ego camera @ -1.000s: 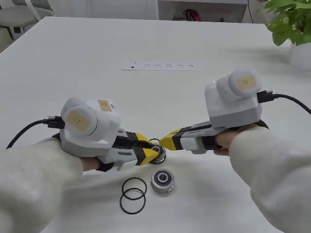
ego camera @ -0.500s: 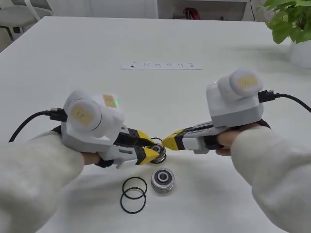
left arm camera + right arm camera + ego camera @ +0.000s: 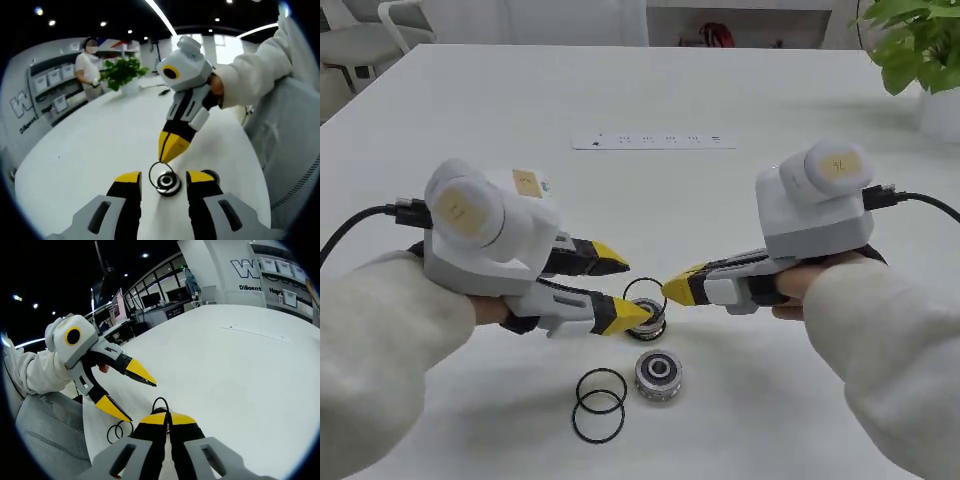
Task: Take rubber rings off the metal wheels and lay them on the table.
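My right gripper point(image 3: 672, 290) point(image 3: 168, 416) is shut on a thin black rubber ring point(image 3: 644, 297) point(image 3: 160, 174) point(image 3: 160, 403), which stands upright just above a metal wheel point(image 3: 648, 326) point(image 3: 168, 184) on the table. My left gripper point(image 3: 622, 287) point(image 3: 164, 177) is open, its yellow-tipped jaws spread on either side of that wheel without gripping it. A second metal wheel point(image 3: 658, 372) lies closer to me. Beside it, two loose rubber rings point(image 3: 599, 402) point(image 3: 117, 431) rest flat on the table, overlapping.
A white power strip point(image 3: 653, 140) lies across the middle of the white table point(image 3: 520, 110). A green plant point(image 3: 915, 45) stands at the far right corner. Black cables trail from both grippers. A person point(image 3: 90, 65) stands beyond the table.
My left gripper's jaws have spread apart and let go of the wheel. The ring in my right gripper now stands higher above the wheel. The head camera shifted slightly.
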Demonstrator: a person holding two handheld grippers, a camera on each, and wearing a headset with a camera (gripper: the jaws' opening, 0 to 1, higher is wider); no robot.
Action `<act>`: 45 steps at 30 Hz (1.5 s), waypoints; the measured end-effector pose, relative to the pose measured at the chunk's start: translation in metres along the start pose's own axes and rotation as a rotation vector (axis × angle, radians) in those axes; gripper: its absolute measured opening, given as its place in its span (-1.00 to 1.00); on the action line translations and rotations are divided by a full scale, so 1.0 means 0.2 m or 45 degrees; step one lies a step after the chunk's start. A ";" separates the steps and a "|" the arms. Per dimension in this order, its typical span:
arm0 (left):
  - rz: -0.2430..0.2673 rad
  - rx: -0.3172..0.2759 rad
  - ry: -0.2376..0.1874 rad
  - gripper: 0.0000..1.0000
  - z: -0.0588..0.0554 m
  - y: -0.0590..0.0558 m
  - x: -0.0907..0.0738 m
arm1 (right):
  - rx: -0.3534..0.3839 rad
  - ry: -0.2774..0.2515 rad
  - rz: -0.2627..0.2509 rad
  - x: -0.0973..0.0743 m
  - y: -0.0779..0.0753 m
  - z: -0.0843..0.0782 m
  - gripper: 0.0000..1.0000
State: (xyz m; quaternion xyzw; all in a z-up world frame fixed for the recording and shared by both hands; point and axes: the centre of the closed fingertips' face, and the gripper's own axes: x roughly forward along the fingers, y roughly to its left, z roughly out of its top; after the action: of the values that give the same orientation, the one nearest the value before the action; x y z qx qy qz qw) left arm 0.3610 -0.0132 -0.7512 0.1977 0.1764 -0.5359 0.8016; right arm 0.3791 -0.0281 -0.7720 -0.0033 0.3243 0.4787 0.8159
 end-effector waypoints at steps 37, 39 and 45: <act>0.056 -0.079 -0.067 0.69 -0.03 -0.04 -0.36 | -0.012 -0.085 0.107 -0.04 0.17 0.15 -1.00; 0.049 -0.079 -0.068 0.72 -0.03 -0.05 -0.36 | -0.016 -0.077 0.117 -0.03 0.18 0.15 -1.00; 0.025 -0.078 -0.056 0.81 -0.06 -0.09 -0.37 | -0.009 -0.052 0.146 -0.02 0.21 0.13 -1.00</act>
State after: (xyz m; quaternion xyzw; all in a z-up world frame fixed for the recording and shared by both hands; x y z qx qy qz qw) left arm 0.3170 0.0445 -0.7268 0.1628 0.1732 -0.5267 0.8161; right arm 0.3593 -0.0004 -0.7371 0.0220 0.3054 0.5258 0.7936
